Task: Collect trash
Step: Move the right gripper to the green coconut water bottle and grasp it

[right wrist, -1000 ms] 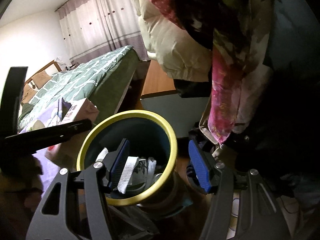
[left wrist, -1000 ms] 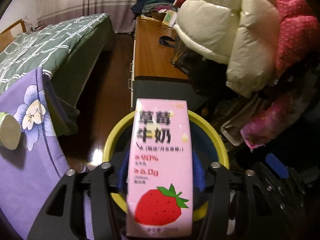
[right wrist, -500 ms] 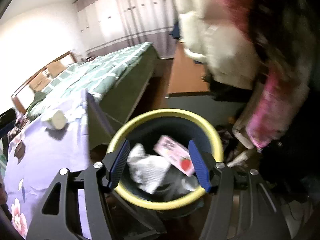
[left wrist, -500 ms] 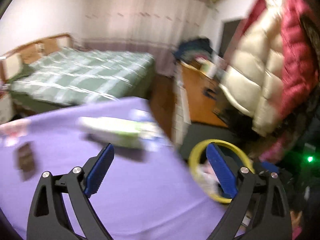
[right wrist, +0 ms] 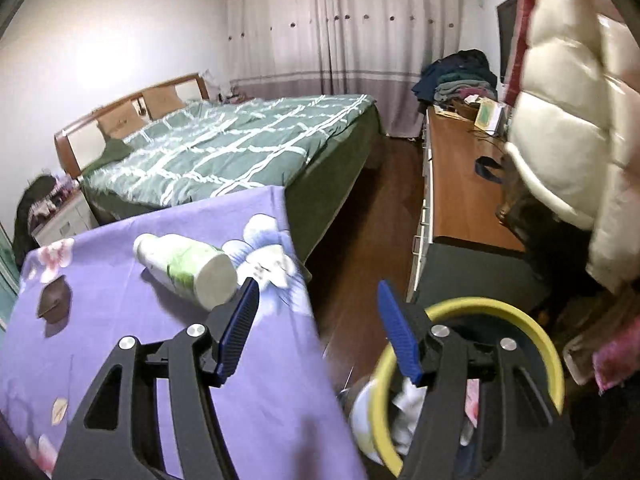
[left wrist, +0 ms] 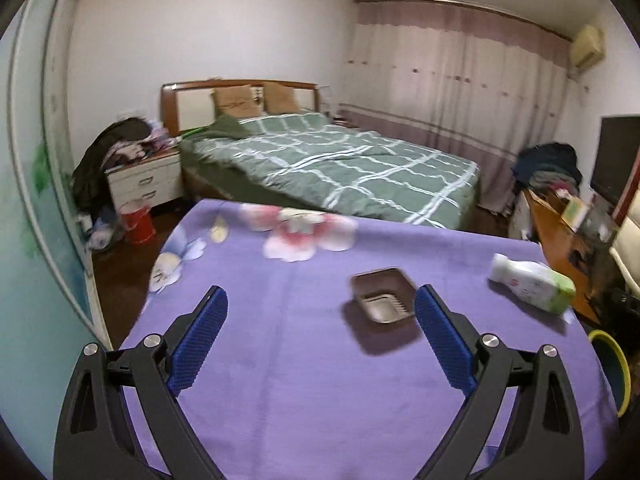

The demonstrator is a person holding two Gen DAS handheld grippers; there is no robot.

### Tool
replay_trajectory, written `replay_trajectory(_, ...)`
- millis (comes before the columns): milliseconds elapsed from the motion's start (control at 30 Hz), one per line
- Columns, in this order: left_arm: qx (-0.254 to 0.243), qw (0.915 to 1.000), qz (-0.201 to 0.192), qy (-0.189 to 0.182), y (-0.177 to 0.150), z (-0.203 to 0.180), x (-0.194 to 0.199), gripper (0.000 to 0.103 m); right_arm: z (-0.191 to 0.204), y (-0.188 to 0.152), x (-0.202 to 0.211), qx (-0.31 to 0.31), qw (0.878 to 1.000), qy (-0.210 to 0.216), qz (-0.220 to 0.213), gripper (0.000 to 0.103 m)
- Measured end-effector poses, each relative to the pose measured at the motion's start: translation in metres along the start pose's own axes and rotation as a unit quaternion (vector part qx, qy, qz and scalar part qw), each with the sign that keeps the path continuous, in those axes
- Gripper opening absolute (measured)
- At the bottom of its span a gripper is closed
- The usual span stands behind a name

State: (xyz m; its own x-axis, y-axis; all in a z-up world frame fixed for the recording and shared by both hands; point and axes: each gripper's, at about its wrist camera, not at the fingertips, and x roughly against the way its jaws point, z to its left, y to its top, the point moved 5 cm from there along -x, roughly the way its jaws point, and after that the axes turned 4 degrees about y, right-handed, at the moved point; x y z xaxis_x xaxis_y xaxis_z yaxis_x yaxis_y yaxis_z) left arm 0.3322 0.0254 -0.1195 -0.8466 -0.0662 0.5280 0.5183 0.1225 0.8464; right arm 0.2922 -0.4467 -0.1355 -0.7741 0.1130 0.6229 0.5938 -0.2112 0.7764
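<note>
The left tool [left wrist: 320, 320] hung over the purple-clothed counter [left wrist: 304, 380], tipped downward, its blue pads [left wrist: 200, 336] spread wide with nothing between them. Released, plainly. A small brown tray [left wrist: 382, 300] lay flat on the cloth just beyond the tips, close by the right-hand pad and a little inside it, not touched by either. Further right, near the counter's edge, a white-and-green bottle [left wrist: 530, 284] lay on its side, well apart from this tool.

The right tool [right wrist: 318, 330] pointed down past the counter's corner, jaws parted and empty, nothing clamped. Its left pad [right wrist: 240, 328] sat just in front of the bottle's [right wrist: 186, 266] flat base; whether they touched could not be told. Its right pad hung above the yellow-rimmed bin [right wrist: 532, 344] standing on the floor beside the counter.

The right wrist view looked down into that bin and caught crumpled white scraps [right wrist: 404, 412] inside; the left view gave only a sliver of the bin's rim [left wrist: 618, 364] at the far right. The left view alone showed a nightstand [left wrist: 146, 182] and a red bucket [left wrist: 136, 222] beside the bed [left wrist: 340, 164]. The right alone showed a long wooden desk [right wrist: 460, 196] and a puffy cream jacket [right wrist: 568, 120].
</note>
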Motion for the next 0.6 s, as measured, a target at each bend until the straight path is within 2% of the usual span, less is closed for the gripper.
replay_trajectory(100,0.009,0.9999,0.01,-0.009,-0.008,0.011,-0.007,0.093,0.015,0.005,-0.034,0.0,1.0,-0.005,0.021,0.059)
replay_trajectory(300,-0.003,0.9995,0.02,-0.024,-0.02,-0.005,-0.013,0.093,0.027,-0.003,-0.073,0.0,0.998,-0.023,0.063,0.059)
replay_trajectory(467,-0.011,0.9992,0.028,-0.025,-0.023,-0.018,-0.014,0.093,0.047,-0.009,-0.07,0.02,0.998,0.0,0.057,0.059)
replay_trajectory(600,-0.011,0.9993,0.028,-0.021,-0.023,-0.018,-0.011,0.093,0.069,-0.016,-0.064,0.032,0.997,0.046,0.06,0.059)
